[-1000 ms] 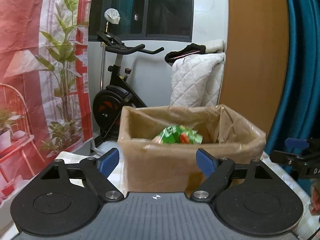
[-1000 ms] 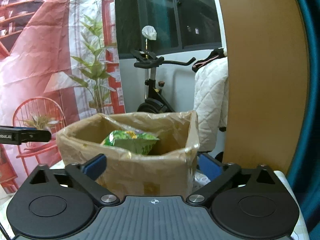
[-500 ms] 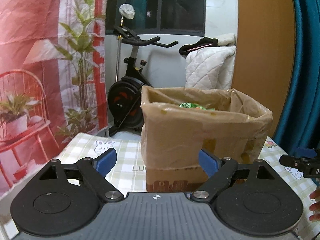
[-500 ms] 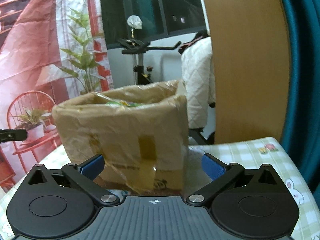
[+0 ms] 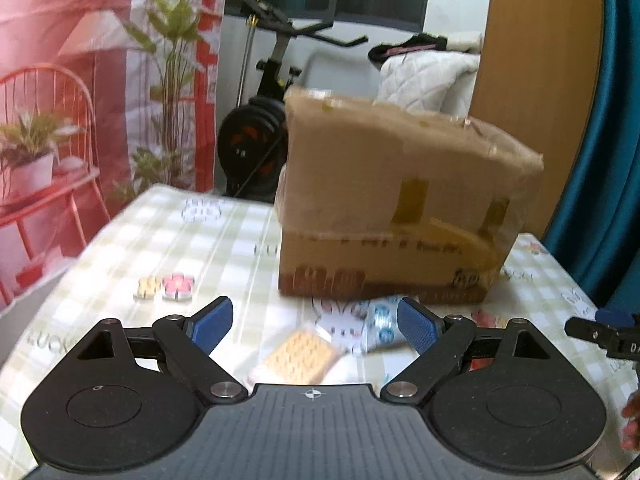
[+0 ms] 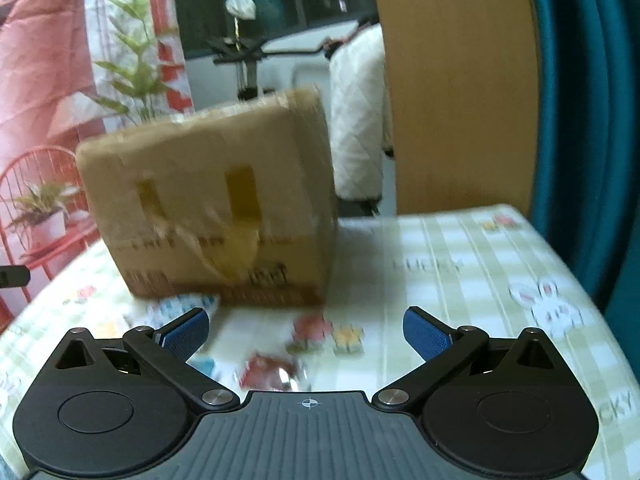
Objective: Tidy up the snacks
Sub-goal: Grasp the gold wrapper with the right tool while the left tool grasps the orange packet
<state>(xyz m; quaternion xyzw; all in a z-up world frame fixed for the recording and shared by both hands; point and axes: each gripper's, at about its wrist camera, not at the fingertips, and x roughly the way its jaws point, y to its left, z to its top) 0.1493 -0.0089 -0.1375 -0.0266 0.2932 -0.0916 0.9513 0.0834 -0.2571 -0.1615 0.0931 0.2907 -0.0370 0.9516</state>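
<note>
A brown cardboard box (image 5: 400, 204) stands on the checked tablecloth; it also shows in the right wrist view (image 6: 212, 208). Its inside is hidden from here. My left gripper (image 5: 314, 326) is open and empty, low over the table in front of the box. Between its fingers lie a cracker packet (image 5: 300, 356) and a white-and-blue packet (image 5: 380, 330). My right gripper (image 6: 306, 330) is open and empty, with a red wrapped snack (image 6: 272, 372) just below it. The white-and-blue packet (image 6: 184, 308) lies by its left finger. The right gripper's tip shows in the left wrist view (image 5: 604, 330).
The tablecloth (image 6: 460, 280) ends at the right near a teal curtain (image 6: 580, 120) and a wooden panel (image 6: 452, 80). Behind the table stand an exercise bike (image 5: 264, 120), a white quilt (image 5: 424, 76) and a red printed backdrop (image 5: 60, 80).
Both grippers have dropped from above the box rim to low over the table. The box's inside and its green bag have gone out of sight; loose snacks on the cloth came into view.
</note>
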